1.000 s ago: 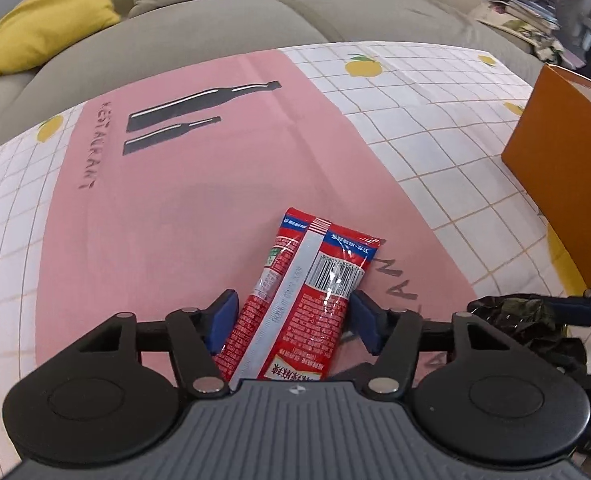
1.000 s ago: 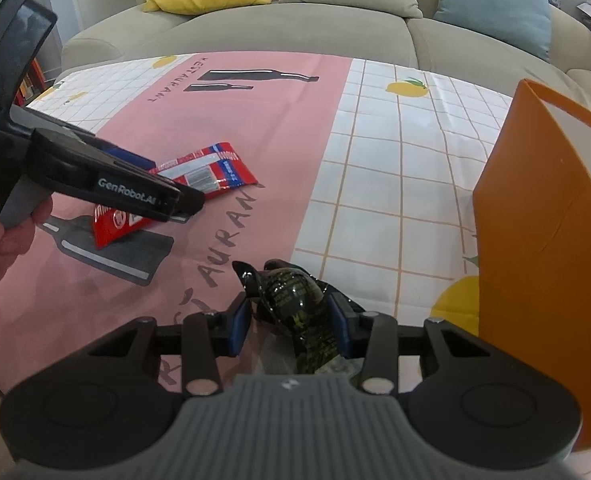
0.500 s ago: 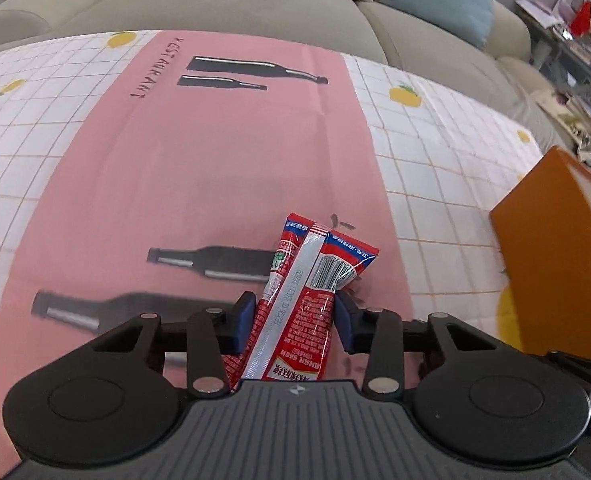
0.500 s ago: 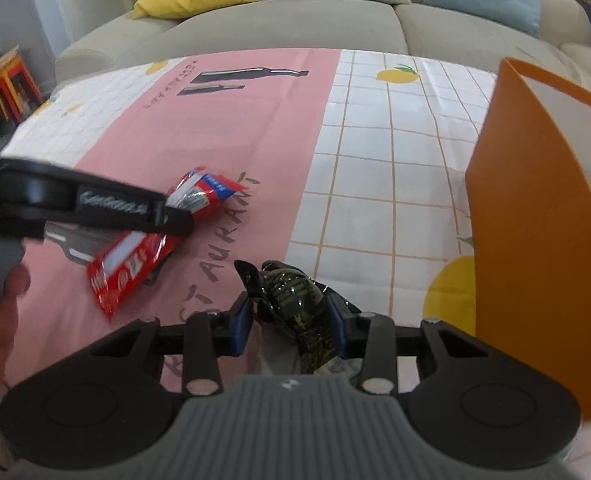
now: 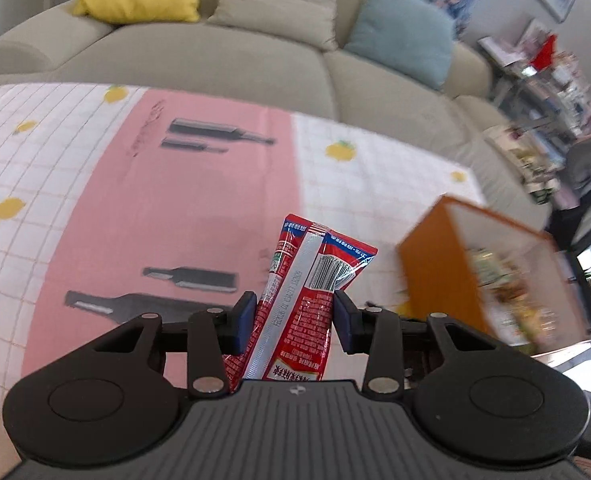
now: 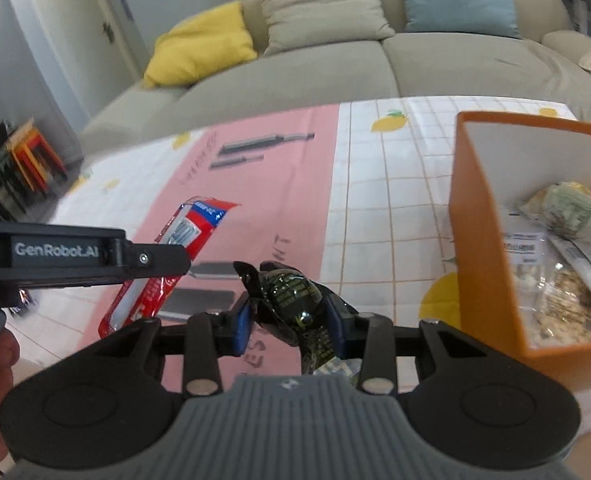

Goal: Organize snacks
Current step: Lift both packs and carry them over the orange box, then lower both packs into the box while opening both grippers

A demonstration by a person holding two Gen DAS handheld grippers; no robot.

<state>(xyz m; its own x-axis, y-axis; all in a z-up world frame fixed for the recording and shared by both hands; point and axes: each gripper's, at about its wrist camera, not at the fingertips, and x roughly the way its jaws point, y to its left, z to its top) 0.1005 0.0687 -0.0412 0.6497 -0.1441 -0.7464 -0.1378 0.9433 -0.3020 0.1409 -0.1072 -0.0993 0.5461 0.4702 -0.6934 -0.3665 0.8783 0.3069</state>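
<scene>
The left gripper (image 5: 293, 316) has its jaws clamped on a long red foil snack packet (image 5: 301, 300), held above the pink-and-white checked surface (image 5: 175, 208). The right gripper's (image 6: 289, 322) jaws pinch a dark green crinkled wrapper (image 6: 295, 300), just left of the open orange cardboard box (image 6: 483, 248) holding bagged snacks (image 6: 563, 280).

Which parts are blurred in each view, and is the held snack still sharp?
Left wrist view: the orange box and the room at right are motion-smeared, while the red packet in the left gripper stays sharp. Right wrist view: only the left edge blurs; the dark packet in the right gripper shows glare.
</scene>
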